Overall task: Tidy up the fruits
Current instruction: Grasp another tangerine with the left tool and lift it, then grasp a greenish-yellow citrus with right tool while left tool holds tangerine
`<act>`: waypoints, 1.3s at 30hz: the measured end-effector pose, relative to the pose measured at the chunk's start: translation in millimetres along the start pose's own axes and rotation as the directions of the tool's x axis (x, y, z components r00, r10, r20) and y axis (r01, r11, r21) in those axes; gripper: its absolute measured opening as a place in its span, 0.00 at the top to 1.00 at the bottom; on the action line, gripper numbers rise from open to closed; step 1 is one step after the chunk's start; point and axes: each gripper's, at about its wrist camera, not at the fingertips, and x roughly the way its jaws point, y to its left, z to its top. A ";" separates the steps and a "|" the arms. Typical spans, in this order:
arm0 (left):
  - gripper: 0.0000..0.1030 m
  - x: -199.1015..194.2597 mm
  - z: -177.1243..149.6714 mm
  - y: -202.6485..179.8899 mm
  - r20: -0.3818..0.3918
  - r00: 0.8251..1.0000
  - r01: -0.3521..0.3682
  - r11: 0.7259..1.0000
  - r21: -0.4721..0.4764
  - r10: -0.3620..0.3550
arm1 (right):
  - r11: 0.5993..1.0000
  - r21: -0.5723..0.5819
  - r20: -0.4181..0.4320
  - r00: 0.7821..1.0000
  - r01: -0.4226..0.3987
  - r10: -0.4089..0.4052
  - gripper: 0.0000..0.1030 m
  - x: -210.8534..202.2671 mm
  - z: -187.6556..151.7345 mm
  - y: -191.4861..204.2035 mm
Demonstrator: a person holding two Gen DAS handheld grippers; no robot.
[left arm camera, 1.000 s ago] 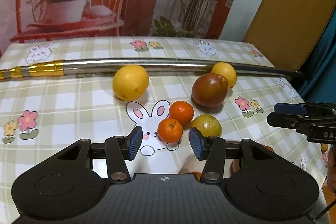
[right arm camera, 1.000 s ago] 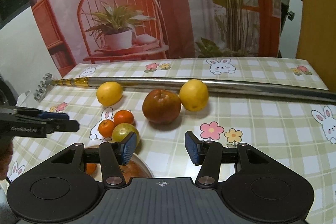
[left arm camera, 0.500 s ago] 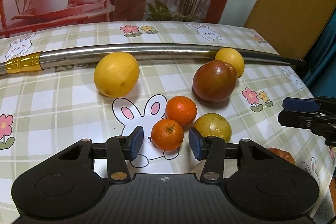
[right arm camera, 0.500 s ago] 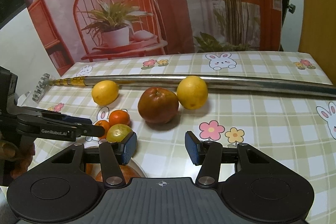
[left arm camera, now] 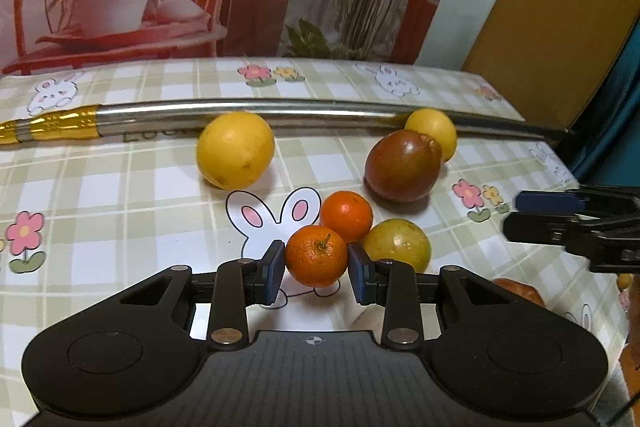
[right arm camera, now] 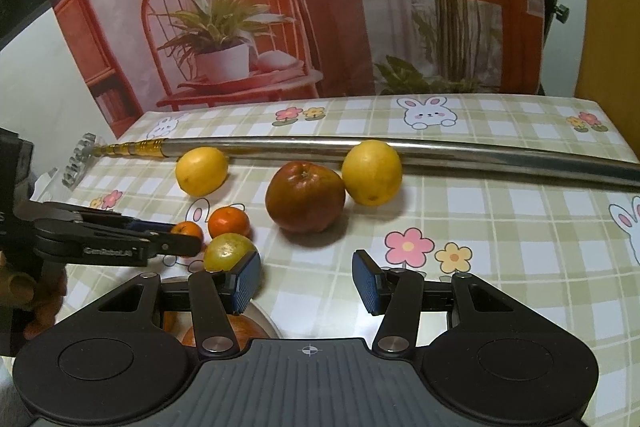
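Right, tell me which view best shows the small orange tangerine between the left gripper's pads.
Left wrist view: the small orange tangerine sits whole, stem visible, between the left gripper pads. In the right wrist view it is mostly hidden behind that gripper.

Orange mandarin point(left arm camera: 316, 255), yellow lemon point(left arm camera: 236, 149), green-checked bunny-print tablecloth point(left arm camera: 120, 195).

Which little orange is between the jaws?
The near tangerine, with the green stem on top, sits between the left gripper jaws; the other tangerine lies behind it.
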 end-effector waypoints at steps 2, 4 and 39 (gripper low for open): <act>0.65 -11.5 -3.8 -1.6 0.020 1.000 -0.002 1.000 0.001 0.002 | 1.000 -0.014 -0.003 1.000 -0.007 0.007 0.54 2.3 2.0 2.9; 0.65 -23.3 -8.8 -2.3 0.040 0.999 -0.004 1.000 -0.003 0.004 | 0.999 -0.031 -0.009 1.000 -0.016 0.016 0.54 6.3 4.6 6.4; 0.65 -81.2 -53.4 -11.3 0.115 0.993 -0.014 0.999 -0.045 0.019 | 0.991 0.078 -0.181 0.976 -0.110 0.123 0.58 75.4 21.7 33.0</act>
